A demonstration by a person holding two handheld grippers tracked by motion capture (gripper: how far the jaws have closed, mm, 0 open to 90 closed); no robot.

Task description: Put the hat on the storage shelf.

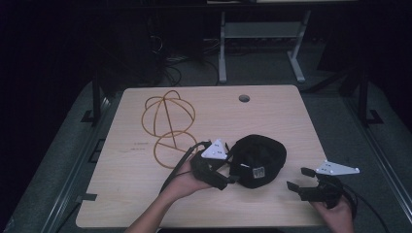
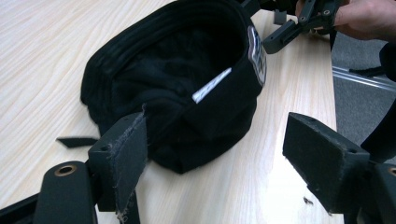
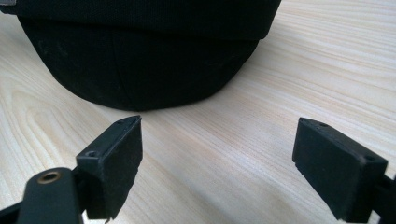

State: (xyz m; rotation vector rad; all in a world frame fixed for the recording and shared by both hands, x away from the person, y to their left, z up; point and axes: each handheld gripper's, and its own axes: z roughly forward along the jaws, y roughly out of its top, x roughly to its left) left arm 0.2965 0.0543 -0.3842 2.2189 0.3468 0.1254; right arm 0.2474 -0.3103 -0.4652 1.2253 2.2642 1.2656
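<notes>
High view shows a black cap (image 1: 257, 160) lying on the wooden desk (image 1: 145, 194), toward the person's edge, with a yellow wire frame (image 1: 167, 124) well apart from the cap on its far left. The left claw (image 1: 228, 180) sits right at the cap's near-left rim, and in the left gripper view its jaws stand released, one pad brushing or just beside the cap's upturned edge while the other hangs clear over bare wood. The right claw (image 1: 296, 178) waits near the cap's right side, also spread wide and grasping nothing; its own view looks at the cap's rounded crown from close by. The step in hand looks like the approach for a two-handed pickup of the cap. Next, the left claw would need to slide forward so the rim passes between its pads before pinching, with the right claw closing in on the opposite edge.
</notes>
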